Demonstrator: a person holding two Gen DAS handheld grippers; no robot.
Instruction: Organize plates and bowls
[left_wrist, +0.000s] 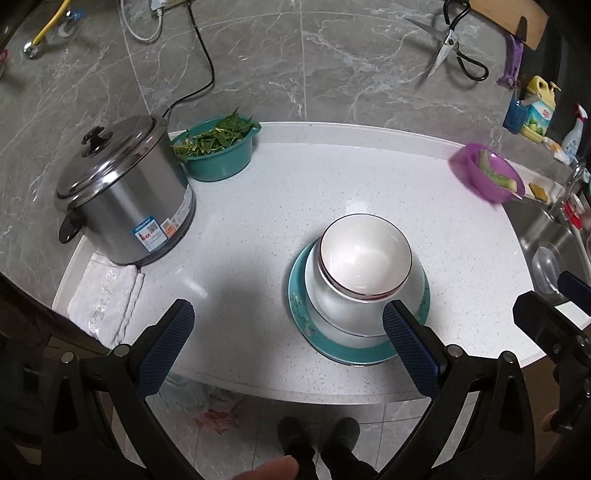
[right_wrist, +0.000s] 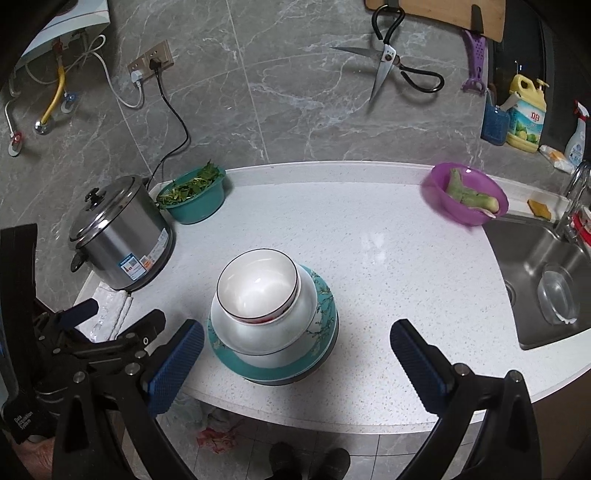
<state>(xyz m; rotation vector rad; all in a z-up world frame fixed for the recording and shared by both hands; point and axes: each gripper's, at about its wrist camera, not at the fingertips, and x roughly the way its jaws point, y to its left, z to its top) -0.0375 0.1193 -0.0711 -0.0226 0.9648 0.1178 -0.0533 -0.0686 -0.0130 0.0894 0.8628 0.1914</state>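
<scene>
bowls (right_wrist: 257, 286) stacked on teal plate (right_wrist: 325, 295), grippers apart.

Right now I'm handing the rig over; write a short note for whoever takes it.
Left tongs: open, holding nothing, hovering at the near counter edge just left of the stack.
Right tongs: open, holding nothing, near the stack's front.
Stack: small white bowl nested in a larger white bowl, on the teal-rimmed plate, mid-counter.
Done: the dishes in view are stacked.
Left: no loose plates or bowls in sight; check whether the stack needs moving.
</scene>
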